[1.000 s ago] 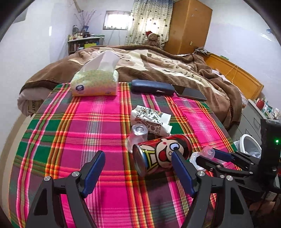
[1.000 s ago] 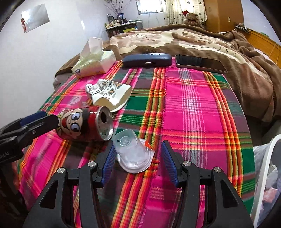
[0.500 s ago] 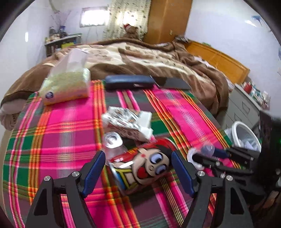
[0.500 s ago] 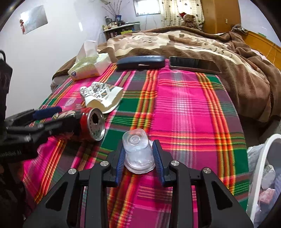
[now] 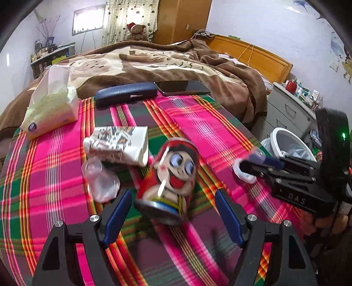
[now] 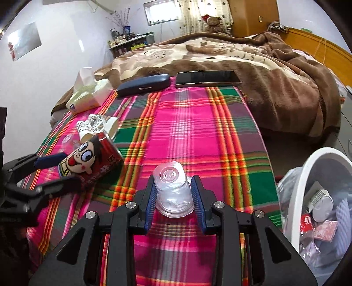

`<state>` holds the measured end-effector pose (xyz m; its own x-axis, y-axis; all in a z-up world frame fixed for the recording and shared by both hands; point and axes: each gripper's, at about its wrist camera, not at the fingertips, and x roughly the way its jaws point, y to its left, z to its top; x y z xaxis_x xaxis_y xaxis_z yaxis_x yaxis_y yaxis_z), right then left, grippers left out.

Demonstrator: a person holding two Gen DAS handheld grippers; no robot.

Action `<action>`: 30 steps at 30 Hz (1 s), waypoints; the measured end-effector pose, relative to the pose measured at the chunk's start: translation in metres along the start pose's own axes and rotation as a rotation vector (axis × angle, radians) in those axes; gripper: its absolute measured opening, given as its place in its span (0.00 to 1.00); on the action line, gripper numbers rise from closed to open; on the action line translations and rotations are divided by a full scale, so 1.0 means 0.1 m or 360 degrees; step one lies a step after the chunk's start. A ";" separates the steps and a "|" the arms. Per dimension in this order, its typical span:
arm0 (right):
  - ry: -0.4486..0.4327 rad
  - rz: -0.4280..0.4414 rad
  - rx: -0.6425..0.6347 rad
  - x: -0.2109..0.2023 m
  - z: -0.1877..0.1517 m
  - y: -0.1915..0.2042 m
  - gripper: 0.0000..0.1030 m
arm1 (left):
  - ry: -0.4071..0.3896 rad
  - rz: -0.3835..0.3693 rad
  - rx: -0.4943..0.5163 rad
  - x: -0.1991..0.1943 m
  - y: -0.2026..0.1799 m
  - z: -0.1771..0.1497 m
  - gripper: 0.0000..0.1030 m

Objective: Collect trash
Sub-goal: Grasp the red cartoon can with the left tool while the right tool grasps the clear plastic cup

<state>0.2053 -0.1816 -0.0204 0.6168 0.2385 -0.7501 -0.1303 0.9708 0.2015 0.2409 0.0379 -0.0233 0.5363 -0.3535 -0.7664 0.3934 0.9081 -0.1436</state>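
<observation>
Daylight comes in through the window (image 5: 89, 18) at the upper left of the left view and the top centre of the right view, where it blows out white. The room is bright and evenly lit, shadows soft. The can (image 5: 170, 179) at the centre of the left view is smeared with motion blur, as is the cloth (image 5: 220, 123) near it. The right view is sharper. Both frames bulge fisheye-style, with dark corners.
</observation>
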 end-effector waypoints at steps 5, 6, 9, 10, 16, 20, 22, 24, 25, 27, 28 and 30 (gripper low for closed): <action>0.0000 0.0011 0.0011 0.01 0.00 -0.03 0.32 | 0.0055 -0.0009 -0.0029 0.18 0.01 0.12 0.75; -0.0001 0.0016 0.0016 0.02 0.01 -0.04 0.32 | 0.0076 0.0012 -0.0024 0.22 -0.01 0.13 0.75; -0.0001 0.0022 0.0026 0.01 0.00 -0.07 0.32 | 0.0091 0.0056 0.0033 0.32 -0.08 0.15 0.75; 0.0001 0.0024 0.0028 0.02 0.00 -0.07 0.32 | 0.0099 0.0030 0.0025 0.35 -0.09 0.16 0.75; -0.0005 0.0026 0.0033 0.00 0.00 -0.09 0.31 | 0.0128 0.0028 0.0007 0.45 -0.09 0.16 0.75; -0.0004 0.0031 0.0032 0.01 0.00 -0.09 0.32 | 0.0137 0.0045 -0.0008 0.47 -0.08 0.15 0.66; -0.0004 0.0032 0.0031 0.01 0.00 -0.09 0.31 | 0.0160 0.0045 -0.0007 0.49 -0.09 0.14 0.58; -0.0007 0.0036 0.0032 0.01 0.00 -0.09 0.31 | 0.0157 0.0058 -0.0005 0.49 -0.11 0.14 0.56; -0.0008 0.0038 0.0032 0.00 0.00 -0.09 0.31 | 0.0158 0.0064 -0.0005 0.48 -0.11 0.14 0.56; -0.0014 0.0040 0.0035 -0.01 -0.01 -0.10 0.31 | 0.0149 0.0069 -0.0025 0.47 -0.12 0.14 0.55; -0.0018 0.0043 0.0035 -0.02 0.00 -0.10 0.31 | 0.0149 0.0066 -0.0032 0.46 -0.13 0.14 0.55; -0.0025 0.0042 0.0034 -0.03 0.00 -0.10 0.31 | 0.0144 0.0064 -0.0024 0.44 -0.17 0.12 0.55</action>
<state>0.2045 -0.1921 -0.0203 0.6254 0.2634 -0.7345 -0.1301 0.9633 0.2347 0.2670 0.0044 -0.0469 0.4816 -0.2955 -0.8251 0.3611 0.9247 -0.1204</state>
